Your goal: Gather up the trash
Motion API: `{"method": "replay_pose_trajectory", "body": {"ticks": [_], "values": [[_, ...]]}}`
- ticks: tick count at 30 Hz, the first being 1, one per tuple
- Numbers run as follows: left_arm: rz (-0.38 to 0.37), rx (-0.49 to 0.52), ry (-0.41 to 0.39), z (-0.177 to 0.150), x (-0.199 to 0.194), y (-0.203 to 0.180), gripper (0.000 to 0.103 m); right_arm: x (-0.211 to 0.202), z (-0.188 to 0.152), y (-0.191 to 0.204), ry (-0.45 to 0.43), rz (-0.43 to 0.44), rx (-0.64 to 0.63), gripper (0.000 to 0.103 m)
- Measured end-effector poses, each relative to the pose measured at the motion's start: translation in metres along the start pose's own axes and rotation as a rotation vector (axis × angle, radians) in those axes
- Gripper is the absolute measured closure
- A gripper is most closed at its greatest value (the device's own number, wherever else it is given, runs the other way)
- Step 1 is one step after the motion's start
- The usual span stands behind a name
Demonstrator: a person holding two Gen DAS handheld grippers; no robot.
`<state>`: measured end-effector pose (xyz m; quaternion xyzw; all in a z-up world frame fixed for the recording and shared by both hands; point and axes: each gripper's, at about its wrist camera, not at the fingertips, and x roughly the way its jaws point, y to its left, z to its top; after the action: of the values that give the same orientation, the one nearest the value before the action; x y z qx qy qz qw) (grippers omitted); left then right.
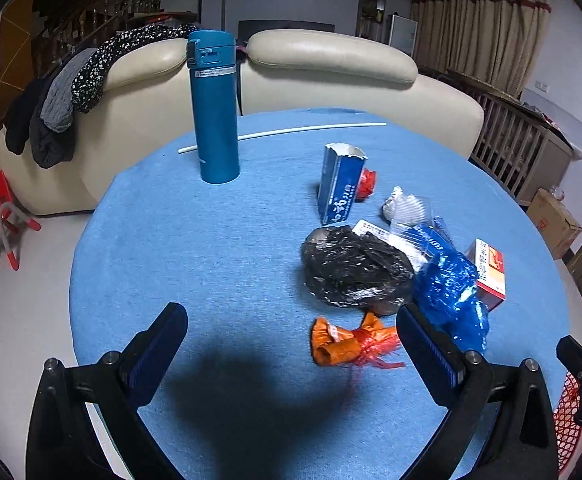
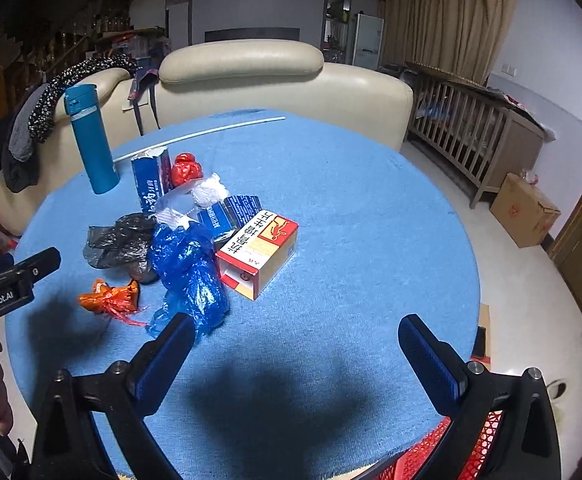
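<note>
Trash lies on the round table's blue cloth (image 1: 211, 248): an orange wrapper (image 1: 347, 344) (image 2: 109, 298), a black plastic bag (image 1: 355, 270) (image 2: 121, 242), a blue plastic bag (image 1: 451, 292) (image 2: 191, 268), a red and white box (image 1: 491, 274) (image 2: 259, 246), a torn blue carton (image 1: 339, 184) (image 2: 151, 182), a red wad (image 2: 186, 168) and white crumpled paper (image 2: 210, 190). My left gripper (image 1: 291, 328) is open above the cloth, the orange wrapper just inside its right finger. My right gripper (image 2: 297, 340) is open and empty, nearer than the box.
A tall teal flask (image 1: 214, 108) (image 2: 91, 140) stands at the table's far left. A white rod (image 1: 283, 133) lies along the far edge. A cream sofa (image 1: 331, 60) sits behind. A red mesh basket (image 2: 479, 444) is below the near right edge.
</note>
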<state>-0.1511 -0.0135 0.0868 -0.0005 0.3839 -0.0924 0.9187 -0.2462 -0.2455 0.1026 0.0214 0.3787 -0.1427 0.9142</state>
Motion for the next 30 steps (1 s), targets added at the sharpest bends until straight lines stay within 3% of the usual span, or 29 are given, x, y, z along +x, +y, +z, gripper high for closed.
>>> {"method": "replay_pose_trajectory", "body": {"ticks": [18,30], "values": [[-0.006,0.038,0.004,-0.007,-0.004,-0.016,0.0,-0.002,-0.001,0.001,0.002,0.015,0.0,0.0],[-0.002,0.042,0.031,-0.013,0.001,-0.013,0.0,0.001,-0.004,0.0,0.011,0.076,0.016,0.001]]}}
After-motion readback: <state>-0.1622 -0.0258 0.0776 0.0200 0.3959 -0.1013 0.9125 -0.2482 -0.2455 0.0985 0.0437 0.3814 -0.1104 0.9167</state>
